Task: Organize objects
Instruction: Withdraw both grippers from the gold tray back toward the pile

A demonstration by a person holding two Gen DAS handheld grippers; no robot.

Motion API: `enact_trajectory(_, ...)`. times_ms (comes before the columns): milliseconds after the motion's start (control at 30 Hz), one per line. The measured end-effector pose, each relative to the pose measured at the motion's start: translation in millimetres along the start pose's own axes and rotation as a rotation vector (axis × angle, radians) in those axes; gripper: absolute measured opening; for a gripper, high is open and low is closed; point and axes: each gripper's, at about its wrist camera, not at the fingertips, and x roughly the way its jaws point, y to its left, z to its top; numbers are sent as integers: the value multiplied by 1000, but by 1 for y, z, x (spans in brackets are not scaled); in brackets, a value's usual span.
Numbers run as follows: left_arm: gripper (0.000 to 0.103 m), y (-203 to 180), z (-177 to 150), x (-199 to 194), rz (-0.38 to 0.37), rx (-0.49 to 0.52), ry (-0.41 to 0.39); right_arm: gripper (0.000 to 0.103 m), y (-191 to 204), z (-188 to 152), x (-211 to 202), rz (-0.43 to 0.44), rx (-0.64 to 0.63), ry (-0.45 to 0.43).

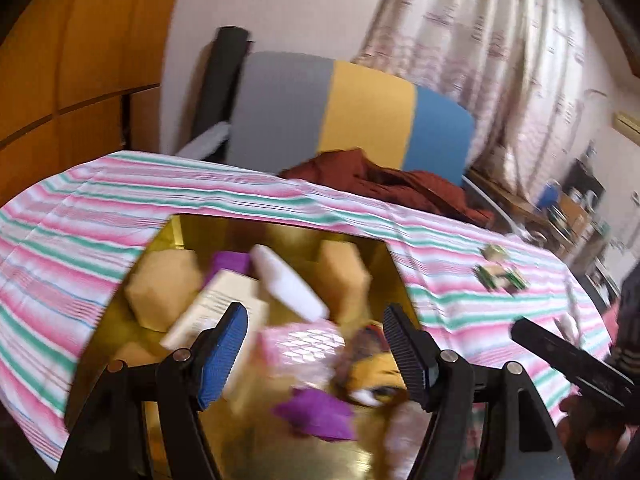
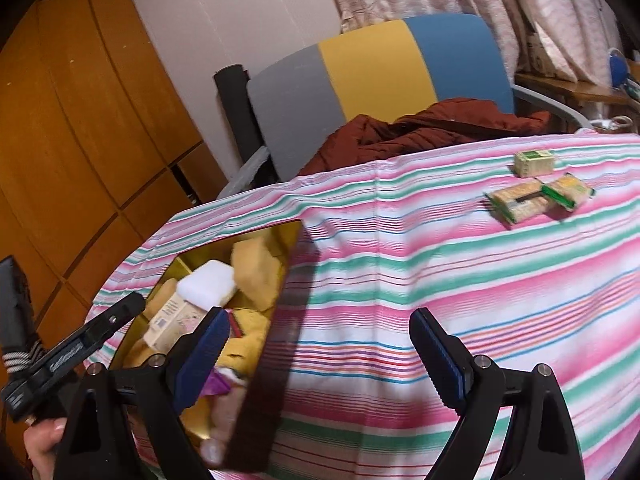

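Left wrist view is looking down into a gold box [image 1: 180, 232] that is sitting on a striped pink, green and white tablecloth [image 1: 80, 216], and the left gripper [image 1: 316, 344] is hanging over the box with its jaws spread apart and nothing lying between them. Directly under and ahead of its blue pads are lying a pink patterned packet [image 1: 300, 344], a white bottle [image 1: 288, 284], a cream carton [image 1: 216, 312], tan blocks [image 1: 164, 288] and purple pieces [image 1: 320, 412], all jumbled inside the box and blurred. Off to the right on the cloth, well apart from the box, green-and-yellow packets [image 1: 500, 272] are lying. Right wrist view is showing the right gripper [image 2: 324, 356] hovering above the bare cloth just beside the box's dark side wall [image 2: 276, 344], its jaws also wide apart and holding nothing; the same packets [image 2: 536, 192] are resting far ahead of it and to its right, near the table's far edge. Behind the table a chair [image 2: 376, 72] with grey, yellow and blue panels is carrying a dark red jacket [image 2: 432, 124].
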Motion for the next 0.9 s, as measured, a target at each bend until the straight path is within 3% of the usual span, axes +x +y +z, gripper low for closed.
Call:
enact_trajectory(633, 71, -126, -39, 7, -228, 240, 109, 92, -97, -11, -16, -179, 97, 30)
enact_trajectory(900, 72, -160, -58, 18, -286, 293, 179, 92, -145, -8, -32, -328, 138, 14)
